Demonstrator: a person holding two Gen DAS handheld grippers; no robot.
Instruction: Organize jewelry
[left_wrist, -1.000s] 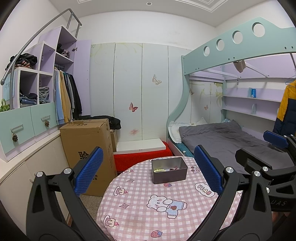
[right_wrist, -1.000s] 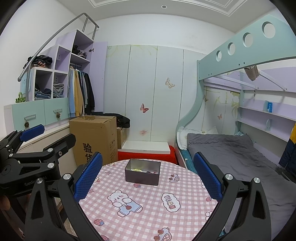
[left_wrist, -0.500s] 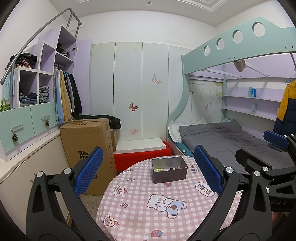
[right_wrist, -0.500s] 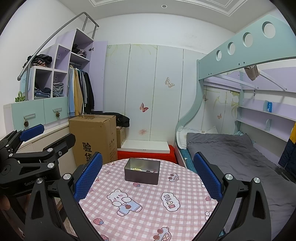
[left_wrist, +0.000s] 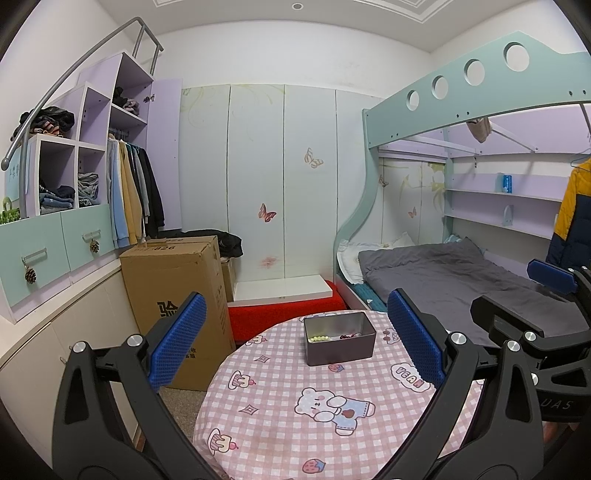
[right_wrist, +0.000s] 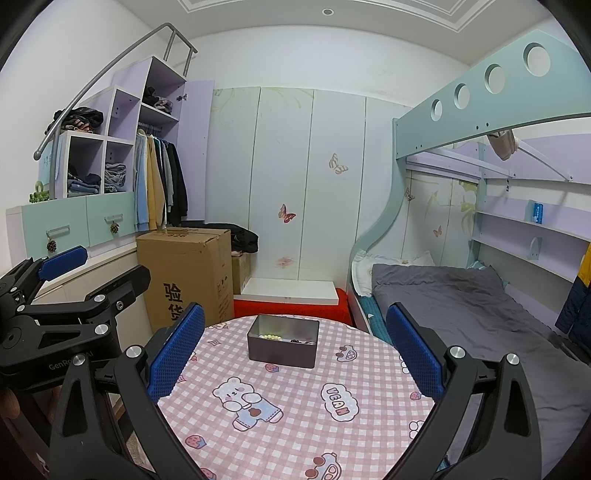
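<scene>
A dark grey metal tin (left_wrist: 339, 343) (right_wrist: 283, 346) stands at the far side of a round table with a pink checked cloth (left_wrist: 280, 417) (right_wrist: 295, 417). Inside it lie pale yellow-green beads (left_wrist: 318, 338) (right_wrist: 270, 336) and some dark pieces (left_wrist: 345, 336) (right_wrist: 295, 341) that are too small to make out. My left gripper (left_wrist: 295, 343) is open, held above the table's near edge, well short of the tin. My right gripper (right_wrist: 295, 347) is open too, at a similar distance. Neither holds anything. In each wrist view the other gripper shows at the side.
A tall cardboard box (left_wrist: 177, 299) (right_wrist: 184, 273) stands left of the table. A red mat with a white board (left_wrist: 284, 306) lies behind it. A bunk bed with grey bedding (left_wrist: 454, 273) (right_wrist: 461, 299) fills the right. Shelves, drawers and hanging clothes (left_wrist: 133, 192) line the left wall.
Almost nothing differs. In the right wrist view the tin and table drift slightly up and left, so that gripper shifted a little. Both grippers stay open.
</scene>
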